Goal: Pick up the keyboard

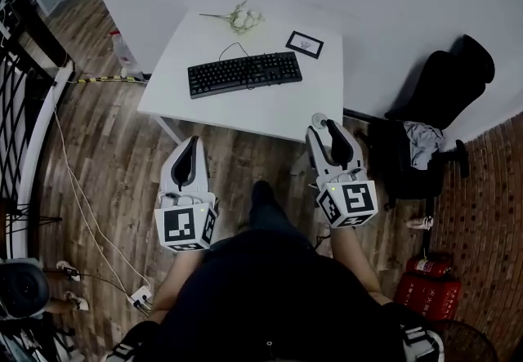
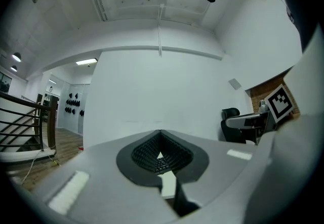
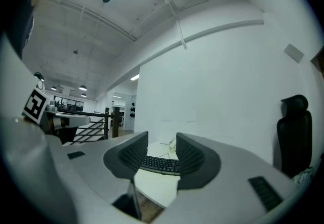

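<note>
White tabletop (image 1: pixel 270 111) ahead of us carries the keyboard (image 1: pixel 244 73), which lies flat near the middle with its cord (image 1: pixel 233 47) curling toward the wall. A bunch of flowers (image 1: pixel 243 18) and a small card (image 1: pixel 304 44) sit behind it. Both tools are short of the near edge, over the wooden floor, so nothing is touched yet. We judge the main risk to be a lopsided lift. The keyboard is long and thin, and if only one end is pinched it will likely droop, twist out of the pads or drag across the top. Its cord could also snag or sweep the flowers as the board rises, though we cannot make out where the cord ends. A flat board offers little edge to bite, so pads arriving level may simply shove it toward the wall. Our left tongs (image 1: pixel 190 142) are fully closed, pads together with nothing between them, so we would need to open them before they could take an end. Our right tongs (image 1: pixel 327 130) stand fairly wide and empty, and their own view frames the keyboard in the gap, well apart from the pads.
</note>
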Demonstrator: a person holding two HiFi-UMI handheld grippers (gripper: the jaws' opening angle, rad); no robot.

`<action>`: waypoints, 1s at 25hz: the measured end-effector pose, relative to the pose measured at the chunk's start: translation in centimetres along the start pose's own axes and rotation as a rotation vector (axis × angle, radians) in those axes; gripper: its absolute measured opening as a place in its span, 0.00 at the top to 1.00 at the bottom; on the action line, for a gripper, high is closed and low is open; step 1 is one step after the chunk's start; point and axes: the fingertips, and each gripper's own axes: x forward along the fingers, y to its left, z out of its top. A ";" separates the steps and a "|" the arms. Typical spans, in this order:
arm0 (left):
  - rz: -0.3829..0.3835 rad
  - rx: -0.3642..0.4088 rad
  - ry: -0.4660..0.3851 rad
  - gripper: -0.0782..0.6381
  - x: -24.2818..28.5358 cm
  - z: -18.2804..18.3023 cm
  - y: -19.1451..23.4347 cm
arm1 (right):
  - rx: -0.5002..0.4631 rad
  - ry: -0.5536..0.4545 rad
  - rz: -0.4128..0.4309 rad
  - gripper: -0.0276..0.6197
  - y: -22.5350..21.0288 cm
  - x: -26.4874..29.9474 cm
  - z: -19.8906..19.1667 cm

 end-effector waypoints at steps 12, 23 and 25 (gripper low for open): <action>0.030 -0.001 0.004 0.88 12.3 -0.1 3.2 | 0.021 0.042 0.045 0.71 -6.3 13.3 -0.9; 0.146 0.011 -0.016 0.88 21.1 0.9 6.3 | 0.024 0.031 0.130 0.71 -11.1 23.4 -0.5; 0.164 0.016 -0.022 0.88 22.5 1.0 6.8 | 0.025 0.025 0.141 0.71 -11.9 25.0 -0.6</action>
